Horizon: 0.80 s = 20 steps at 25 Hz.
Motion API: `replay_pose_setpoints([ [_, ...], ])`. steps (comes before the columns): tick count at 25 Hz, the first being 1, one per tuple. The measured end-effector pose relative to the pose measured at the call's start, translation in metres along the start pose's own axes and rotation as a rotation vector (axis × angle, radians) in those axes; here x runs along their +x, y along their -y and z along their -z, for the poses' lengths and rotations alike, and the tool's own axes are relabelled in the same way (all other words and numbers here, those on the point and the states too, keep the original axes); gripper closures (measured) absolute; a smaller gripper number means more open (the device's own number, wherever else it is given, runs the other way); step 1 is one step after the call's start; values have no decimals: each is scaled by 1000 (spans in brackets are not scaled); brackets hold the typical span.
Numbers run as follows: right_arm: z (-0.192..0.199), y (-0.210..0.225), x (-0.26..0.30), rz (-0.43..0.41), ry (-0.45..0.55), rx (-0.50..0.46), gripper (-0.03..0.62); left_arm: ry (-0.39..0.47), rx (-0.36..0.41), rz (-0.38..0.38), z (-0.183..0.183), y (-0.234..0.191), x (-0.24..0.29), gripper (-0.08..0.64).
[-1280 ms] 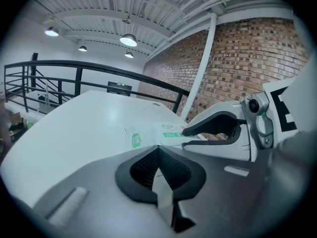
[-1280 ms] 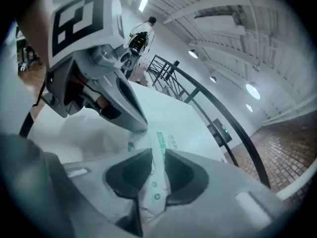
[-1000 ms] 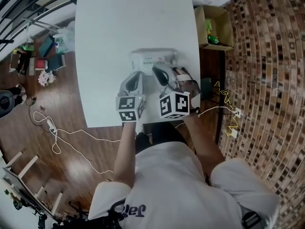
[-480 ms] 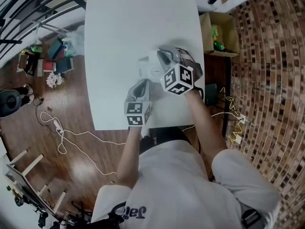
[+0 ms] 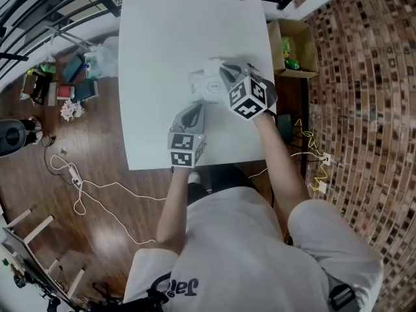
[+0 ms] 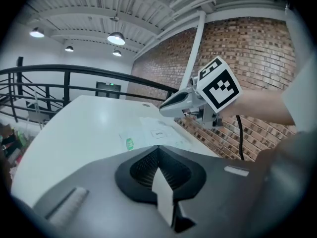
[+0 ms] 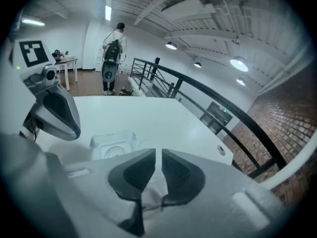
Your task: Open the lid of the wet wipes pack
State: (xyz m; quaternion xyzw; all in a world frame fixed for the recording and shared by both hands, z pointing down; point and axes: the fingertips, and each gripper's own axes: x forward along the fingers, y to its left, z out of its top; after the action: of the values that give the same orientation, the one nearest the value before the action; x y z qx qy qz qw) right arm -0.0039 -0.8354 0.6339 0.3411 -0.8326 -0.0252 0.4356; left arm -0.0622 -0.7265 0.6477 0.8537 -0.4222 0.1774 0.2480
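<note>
A: Pack [image 5: 207,83] status?

B: Flat on the table [image 5: 162,38], right of middle. Lid [image 7: 115,150] looks down, so by my read nothing is done yet.

A: Grippers?

B: Right gripper [image 5: 224,73] hangs over the pack's right end. Jaws almost together, just a slit, nothing in them. Can't tell if it touches. Left gripper [image 5: 195,109] sits near the pack on the person's side, jaws pressed together, empty.

A: What's left?

B: All of it: catch the lid edge, lift.

A: Anything in the way?

B: Not that I see. Box [image 5: 273,44] beside the table's right edge, cable [image 5: 75,182] on the floor left. Both well apart from the pack.
</note>
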Motion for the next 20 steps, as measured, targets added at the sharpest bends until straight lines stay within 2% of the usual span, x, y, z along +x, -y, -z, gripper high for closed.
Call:
replay_pose_setpoints([
  [2,-12,-16,-35,37,45,98,563,53,15,8,-7,7,-33,543],
  [6,-31,-74,-127,114,213,361,563,162,60,23,-18,28,-119,543],
  [8,-15,-115,-172,153,261,471,577,206,79,32,-15,47,-164,543],
  [10,11,-159,-205,169,242,556,600,230,100,35,-7,67,-206,543],
  [13,27,-220,-248,153,232,634,600,277,129,8,1,84,-253,543],
  [16,35,-280,-287,126,264,694,600,269,166,18,17,112,-284,543],
  [20,36,-326,-332,132,309,676,600,304,190,28,22,159,-326,543],
])
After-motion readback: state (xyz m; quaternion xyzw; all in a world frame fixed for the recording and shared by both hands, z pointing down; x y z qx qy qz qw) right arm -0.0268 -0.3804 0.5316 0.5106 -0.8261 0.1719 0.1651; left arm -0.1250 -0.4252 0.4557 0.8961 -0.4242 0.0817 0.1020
